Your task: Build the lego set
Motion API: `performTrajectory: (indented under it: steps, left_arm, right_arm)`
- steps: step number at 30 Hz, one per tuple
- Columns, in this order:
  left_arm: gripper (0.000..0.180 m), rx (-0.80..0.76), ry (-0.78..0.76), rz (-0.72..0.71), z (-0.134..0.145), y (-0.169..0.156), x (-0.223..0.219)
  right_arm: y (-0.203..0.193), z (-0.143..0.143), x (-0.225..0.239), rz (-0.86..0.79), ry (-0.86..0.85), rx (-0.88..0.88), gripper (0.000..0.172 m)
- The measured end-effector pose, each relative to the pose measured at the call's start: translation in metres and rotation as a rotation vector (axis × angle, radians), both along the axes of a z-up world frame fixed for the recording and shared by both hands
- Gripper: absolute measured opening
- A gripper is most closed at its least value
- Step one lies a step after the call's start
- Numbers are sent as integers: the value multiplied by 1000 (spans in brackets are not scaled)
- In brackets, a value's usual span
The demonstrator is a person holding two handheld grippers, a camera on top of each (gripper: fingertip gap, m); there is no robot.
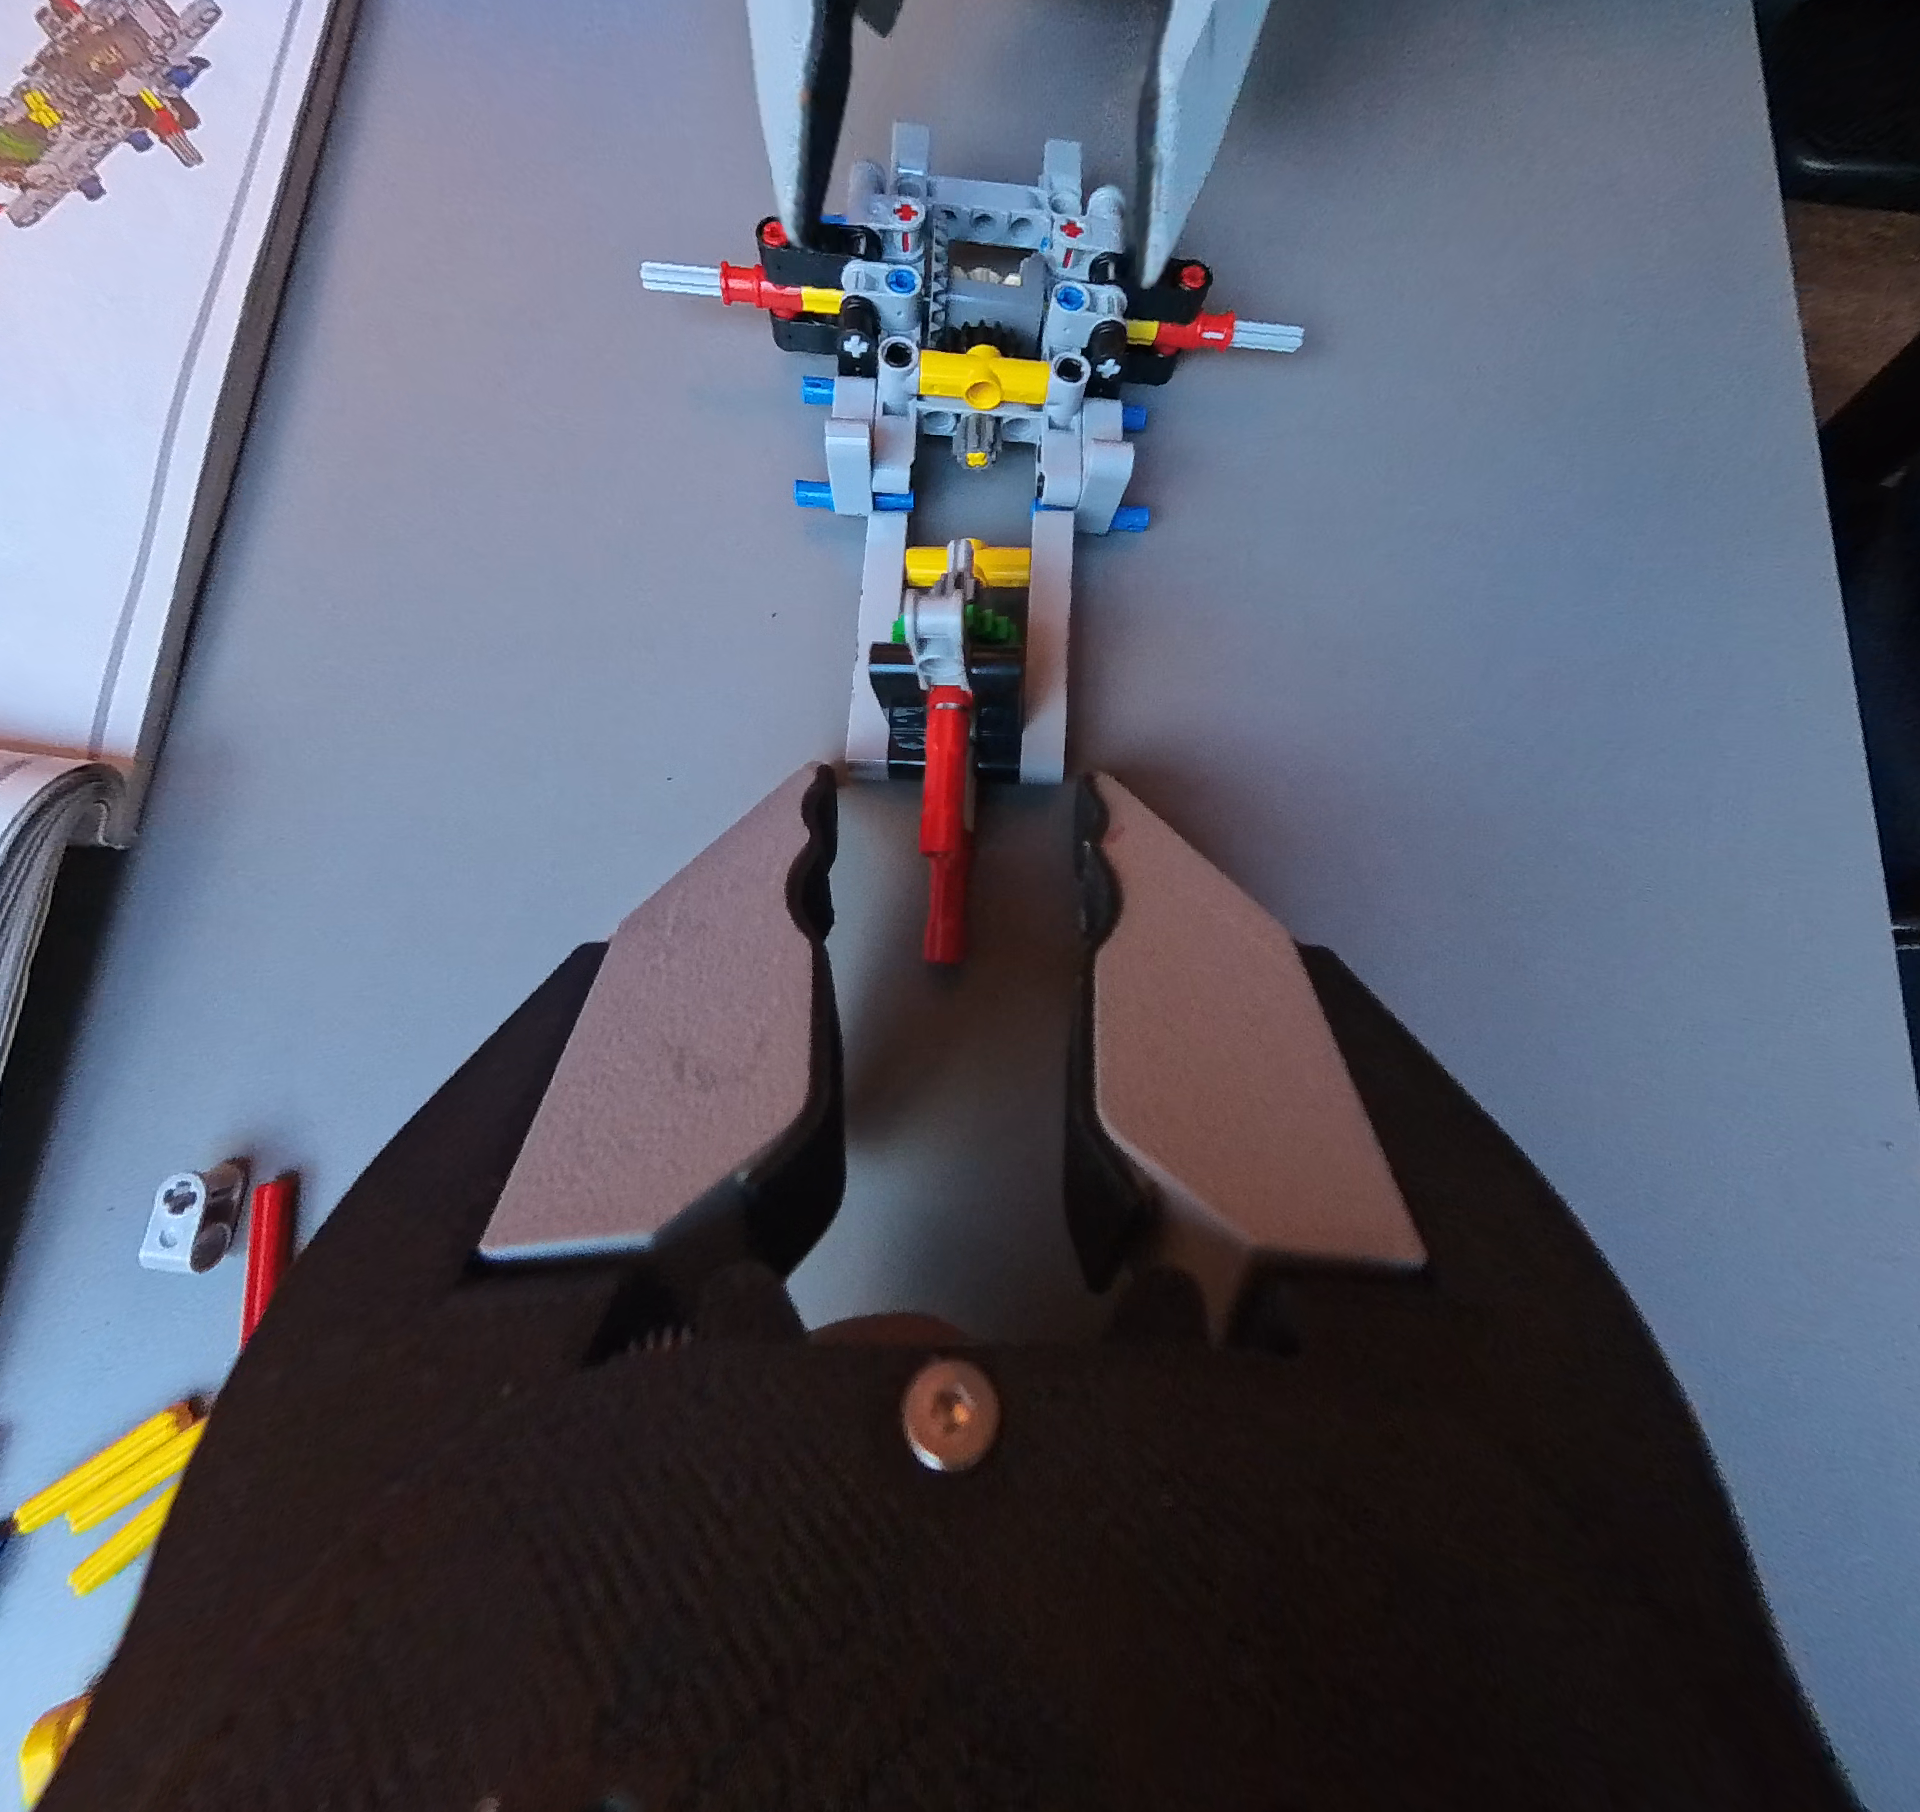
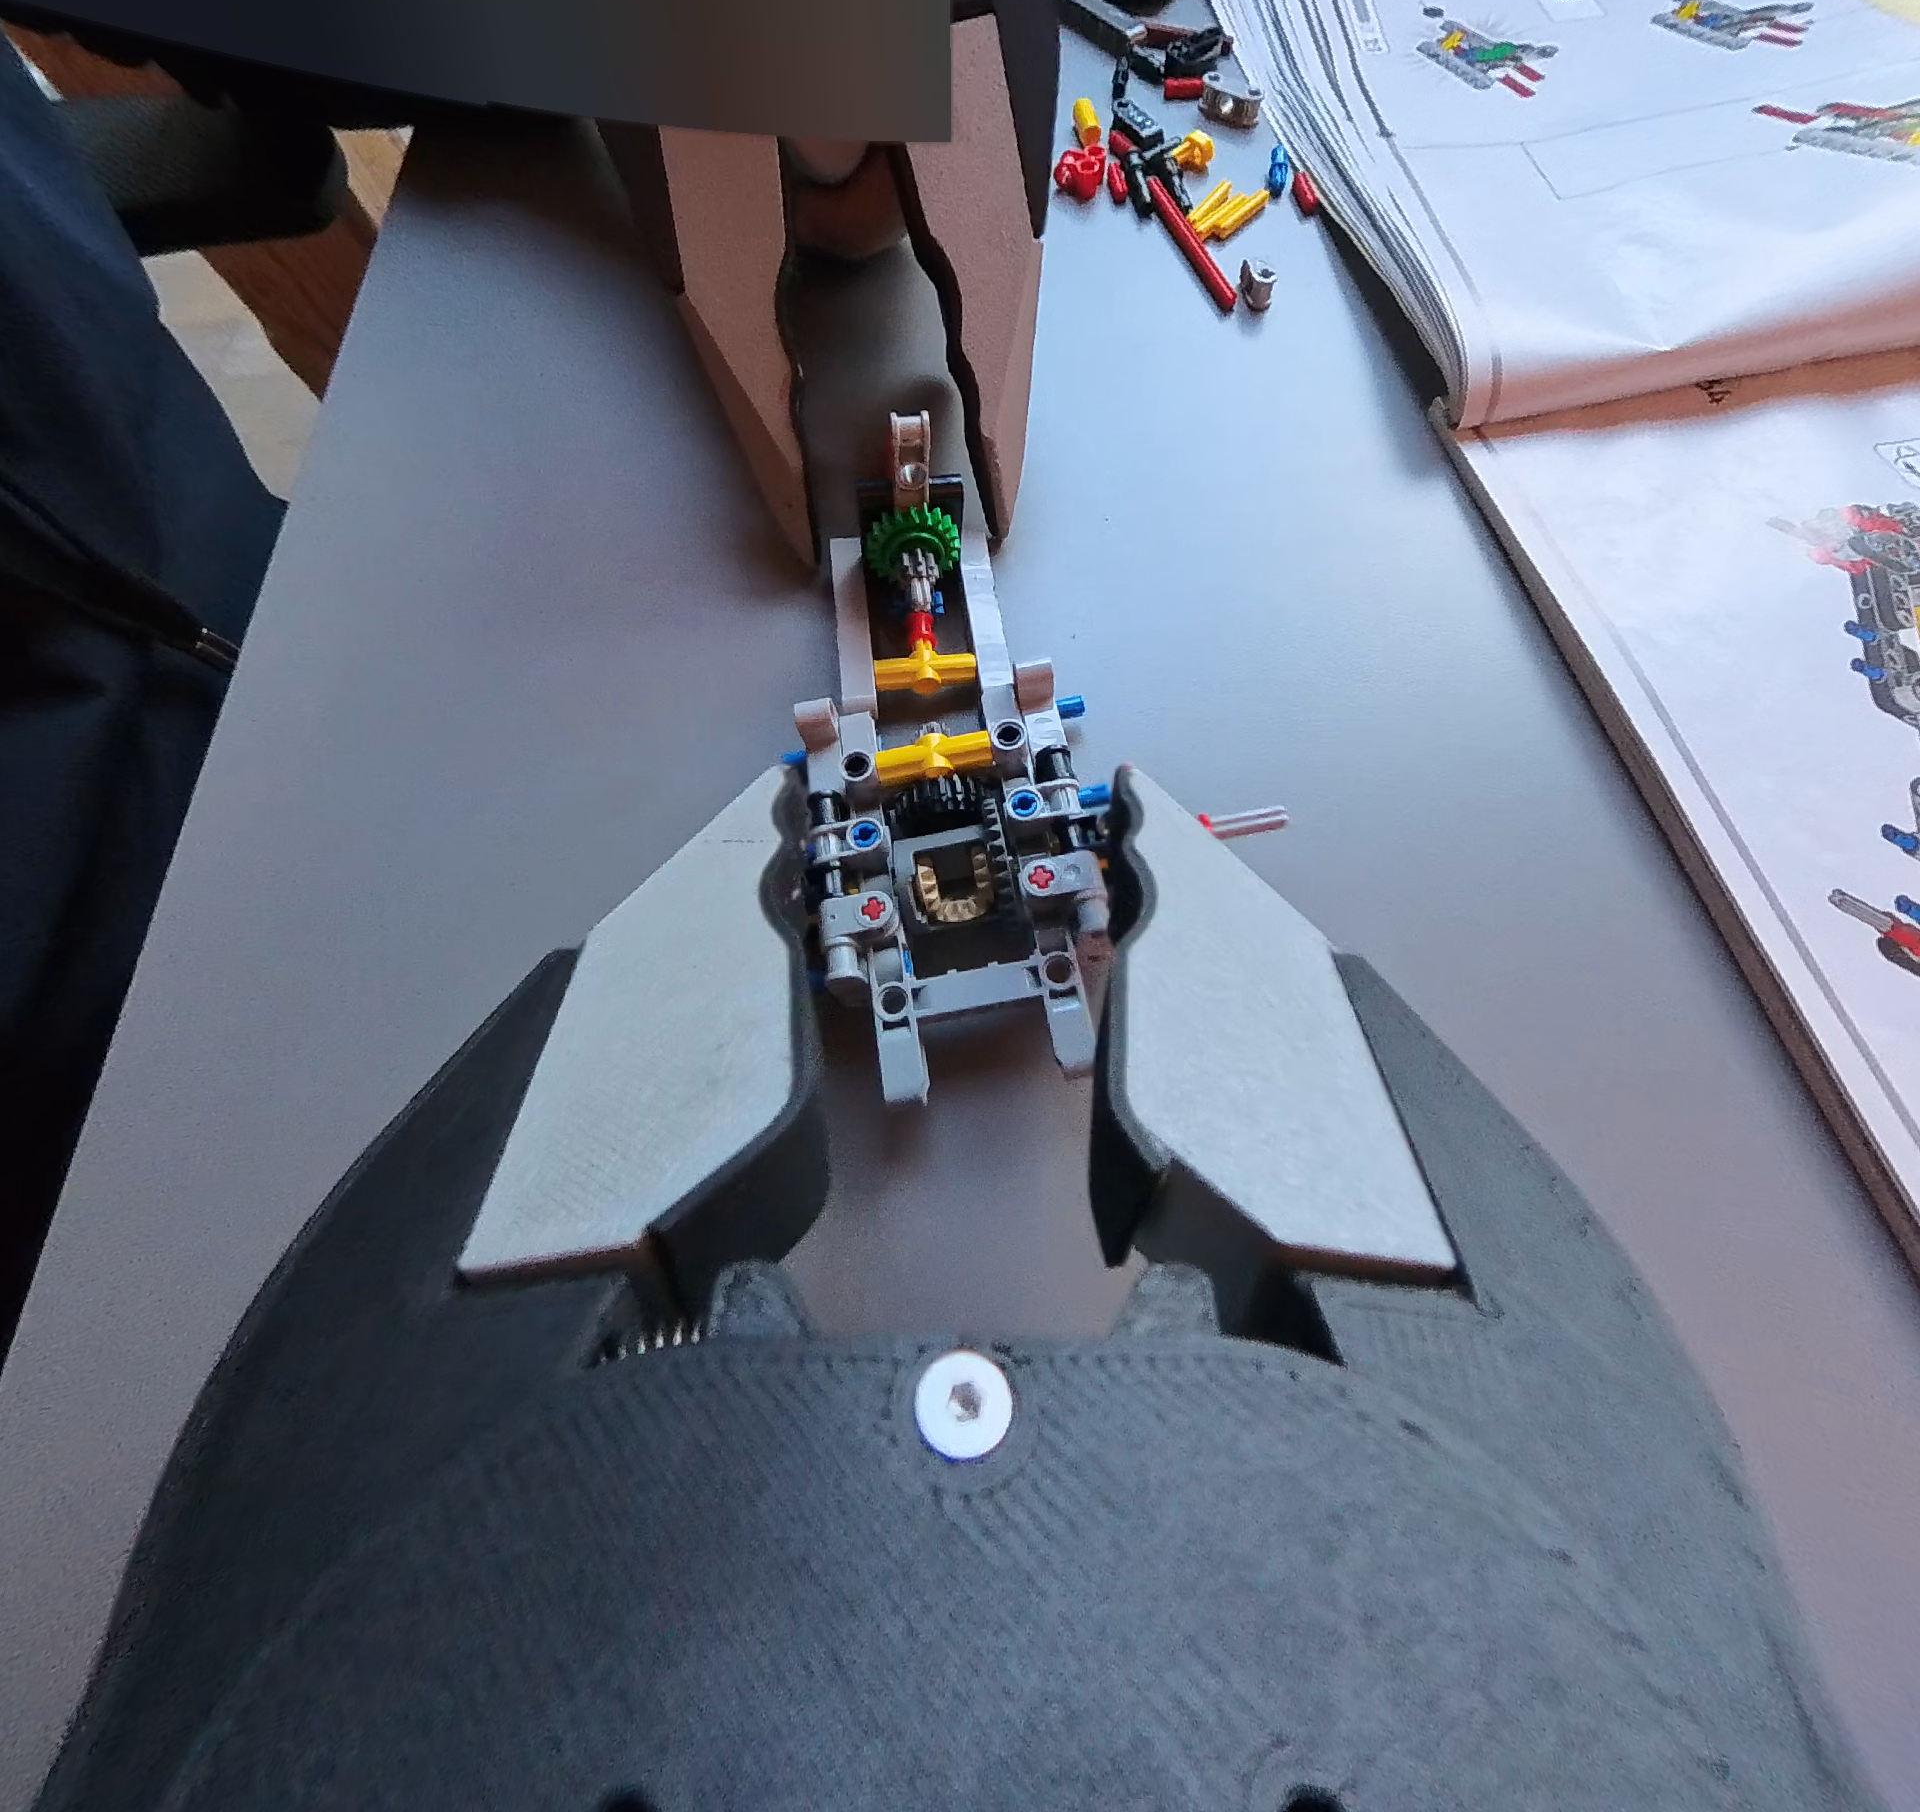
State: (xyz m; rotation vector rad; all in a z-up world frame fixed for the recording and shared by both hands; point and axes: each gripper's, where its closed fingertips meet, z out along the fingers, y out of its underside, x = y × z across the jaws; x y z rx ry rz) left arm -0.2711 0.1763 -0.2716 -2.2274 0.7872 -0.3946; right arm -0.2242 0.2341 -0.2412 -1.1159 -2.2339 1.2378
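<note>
A grey building-brick chassis [image 1: 966, 380] with yellow, red, blue and black parts lies on the grey table [image 1: 1455, 723]. A red axle [image 1: 945, 827] sticks out of its narrow end, between my left gripper's fingers, and neither pad touches it. My left gripper [image 1: 956, 796] is open, with its tips at the ends of the two grey beams. It also shows in the right wrist view [image 2: 899, 536]. My right gripper [image 2: 956, 796] stands open around the wide gear end of the chassis [image 2: 935, 889], pads close beside it. It also shows in the left wrist view [image 1: 977, 256].
An open instruction booklet [image 2: 1662, 152] lies along one table side and also shows in the left wrist view [image 1: 125, 308]. Loose red, yellow and black parts [image 2: 1174, 173] lie near it. A grey connector [image 1: 192, 1217] and yellow axles [image 1: 104, 1502] lie by my left gripper.
</note>
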Motion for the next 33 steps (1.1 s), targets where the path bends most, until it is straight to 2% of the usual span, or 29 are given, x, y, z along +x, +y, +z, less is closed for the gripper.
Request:
performTrajectory:
  steps: [8,16,22,25,26,33]
  left_arm:
    - [51,0,2,-4,0,2,8]
    - [50,11,22,14,-1,9,11]
    - [52,-7,-14,9,0,10,13]
    - [47,-10,-20,22,0,11,11]
    - [39,-10,-18,22,0,11,11]
    - [39,19,25,-8,-1,10,13]
  right_arm:
    - [-7,-7,-3,8,-1,67,50]
    - [0,-1,-2,-15,29,96,41]
    - [4,-6,2,-14,-11,90,56]
    - [3,-8,3,-7,-18,89,56]
    - [2,-8,3,-4,-19,85,56]
    - [0,-10,1,-4,-6,127,57]
